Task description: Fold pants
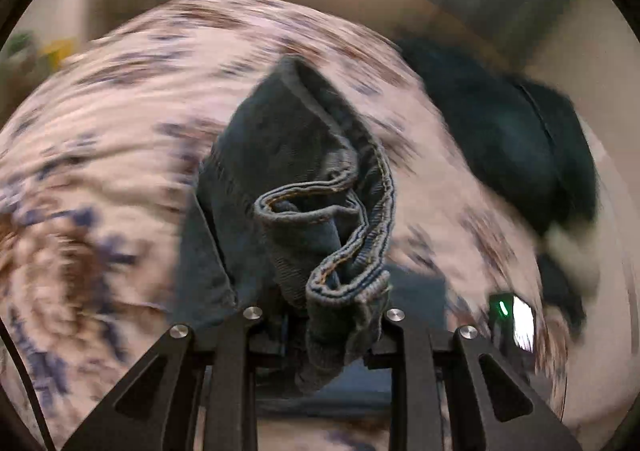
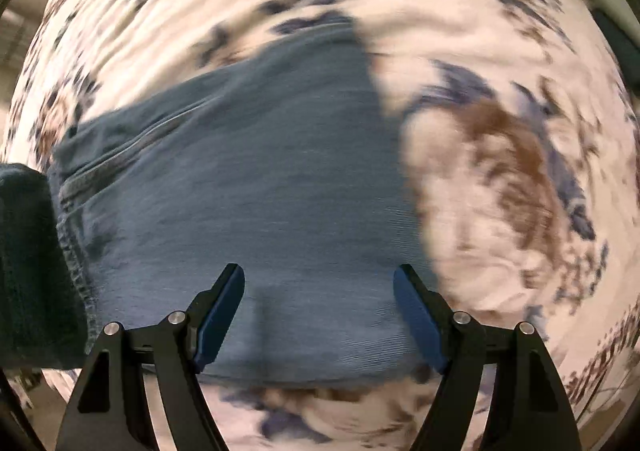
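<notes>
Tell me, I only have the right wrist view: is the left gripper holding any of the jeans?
Observer: Yes. In the left wrist view the left gripper is shut on a bunched hem of the jeans.
Operator: Is that hem lying on the bedspread?
Observer: No, it is lifted off the floral bedspread and hangs crumpled in front of the camera.
Operator: Anything else near it?
Observer: A dark sleeve reaches in at the right, with a small green light below it.
</notes>
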Demonstrator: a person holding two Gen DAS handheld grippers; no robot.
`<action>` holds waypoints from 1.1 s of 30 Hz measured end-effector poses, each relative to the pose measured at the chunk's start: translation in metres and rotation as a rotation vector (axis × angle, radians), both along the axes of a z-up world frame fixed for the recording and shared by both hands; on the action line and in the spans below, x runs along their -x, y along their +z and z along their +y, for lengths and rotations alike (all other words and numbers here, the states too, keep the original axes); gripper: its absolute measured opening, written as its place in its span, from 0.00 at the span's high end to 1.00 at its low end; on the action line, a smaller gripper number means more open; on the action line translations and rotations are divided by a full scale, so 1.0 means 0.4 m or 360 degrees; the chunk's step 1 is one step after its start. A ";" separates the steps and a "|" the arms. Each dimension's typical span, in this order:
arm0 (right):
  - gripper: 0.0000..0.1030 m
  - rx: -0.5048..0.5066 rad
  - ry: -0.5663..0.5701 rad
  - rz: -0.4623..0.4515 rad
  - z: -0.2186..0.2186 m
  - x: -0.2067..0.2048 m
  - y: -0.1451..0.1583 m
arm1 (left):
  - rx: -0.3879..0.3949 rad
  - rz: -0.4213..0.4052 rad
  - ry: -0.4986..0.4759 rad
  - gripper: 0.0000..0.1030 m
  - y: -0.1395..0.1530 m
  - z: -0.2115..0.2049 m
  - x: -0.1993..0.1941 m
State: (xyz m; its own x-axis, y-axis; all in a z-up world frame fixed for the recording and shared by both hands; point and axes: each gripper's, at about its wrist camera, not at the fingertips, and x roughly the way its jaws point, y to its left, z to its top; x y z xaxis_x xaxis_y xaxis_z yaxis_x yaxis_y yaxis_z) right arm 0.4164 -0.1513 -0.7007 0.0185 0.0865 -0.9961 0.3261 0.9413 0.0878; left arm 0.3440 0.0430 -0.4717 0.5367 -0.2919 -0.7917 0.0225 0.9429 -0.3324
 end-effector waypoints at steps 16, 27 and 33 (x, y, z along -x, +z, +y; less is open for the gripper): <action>0.23 -0.0236 -0.0271 -0.0060 -0.376 0.124 0.030 | -0.0206 0.0486 -0.0349 0.24 -0.195 -0.299 -0.030; 0.23 -0.0775 -0.0046 -0.0194 -0.276 -0.021 0.045 | -0.0435 0.0314 0.0089 0.02 -0.031 -0.017 0.019; 0.50 -0.0585 0.0248 -0.0058 -0.135 -0.012 -0.014 | -0.0673 0.0429 0.0246 0.02 -0.115 0.095 -0.023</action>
State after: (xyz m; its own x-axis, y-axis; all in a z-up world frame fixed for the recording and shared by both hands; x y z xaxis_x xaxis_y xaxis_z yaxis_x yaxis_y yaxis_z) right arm 0.4212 -0.2053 -0.7063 0.0121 0.4416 -0.8971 0.1724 0.8829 0.4369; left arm 0.3530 0.0809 -0.5179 0.3090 0.1494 -0.9393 -0.1611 0.9815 0.1032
